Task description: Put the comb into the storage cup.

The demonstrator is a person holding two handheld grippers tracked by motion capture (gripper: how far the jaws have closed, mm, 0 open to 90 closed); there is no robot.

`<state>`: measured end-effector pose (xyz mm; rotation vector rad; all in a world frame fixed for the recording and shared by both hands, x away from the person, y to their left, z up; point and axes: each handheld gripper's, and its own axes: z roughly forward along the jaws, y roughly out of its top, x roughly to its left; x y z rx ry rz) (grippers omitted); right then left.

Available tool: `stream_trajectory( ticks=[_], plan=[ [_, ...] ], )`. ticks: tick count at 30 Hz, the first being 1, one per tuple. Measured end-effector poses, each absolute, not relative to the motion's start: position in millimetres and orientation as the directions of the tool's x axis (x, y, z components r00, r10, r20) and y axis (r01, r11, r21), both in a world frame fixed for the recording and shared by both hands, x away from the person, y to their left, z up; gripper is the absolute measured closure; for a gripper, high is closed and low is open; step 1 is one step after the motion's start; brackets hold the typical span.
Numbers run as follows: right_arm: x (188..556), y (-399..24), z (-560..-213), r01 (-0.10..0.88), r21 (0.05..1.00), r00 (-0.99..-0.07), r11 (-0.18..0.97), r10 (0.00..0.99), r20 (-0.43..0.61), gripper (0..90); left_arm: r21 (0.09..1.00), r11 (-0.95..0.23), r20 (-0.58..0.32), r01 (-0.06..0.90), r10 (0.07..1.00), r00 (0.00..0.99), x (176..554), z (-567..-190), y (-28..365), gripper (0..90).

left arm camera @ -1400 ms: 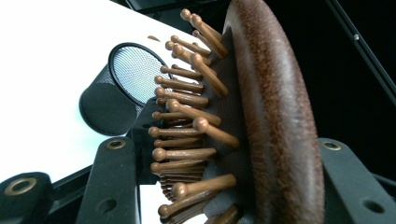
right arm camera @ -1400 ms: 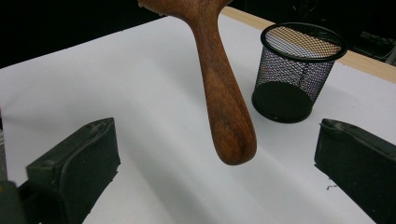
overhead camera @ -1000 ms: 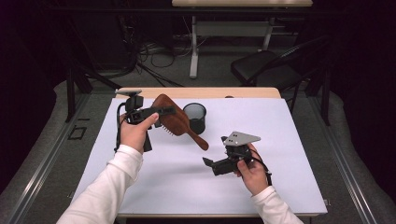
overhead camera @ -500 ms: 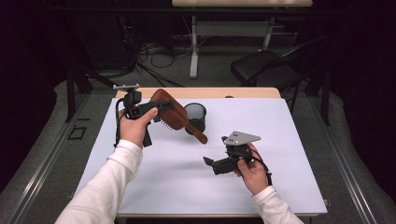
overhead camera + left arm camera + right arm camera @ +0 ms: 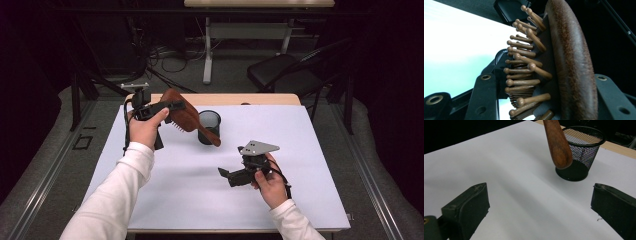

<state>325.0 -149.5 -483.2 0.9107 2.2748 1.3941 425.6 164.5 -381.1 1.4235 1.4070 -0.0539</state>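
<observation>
The hairbrush (image 5: pixel 556 143) handle runs off the right gripper view's top edge (head unseen there).

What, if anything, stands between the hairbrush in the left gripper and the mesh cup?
Nothing visible does. The left gripper holds the hairbrush by its head, and the handle tip hangs in front of the mesh cup, whose mouth looks open. The right gripper waits apart, open.

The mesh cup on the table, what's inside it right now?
Through the black mesh cup, the right gripper view shows nothing inside its upper part. The wooden hairbrush handle, held by the left gripper, hangs in front and covers part of the rim; the bottom stays dark.
</observation>
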Motion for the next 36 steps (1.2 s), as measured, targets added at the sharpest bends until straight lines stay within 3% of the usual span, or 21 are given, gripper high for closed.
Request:
stream_trajectory(
  ticks=[36],
  plan=[
    [326,-149,-486,0.359,0.876,-0.744,0.321,0.665,0.061,1.9,0.657,0.349,-0.629,0.668,0.742,0.231,450,-372,153,48.2]
  ],
)
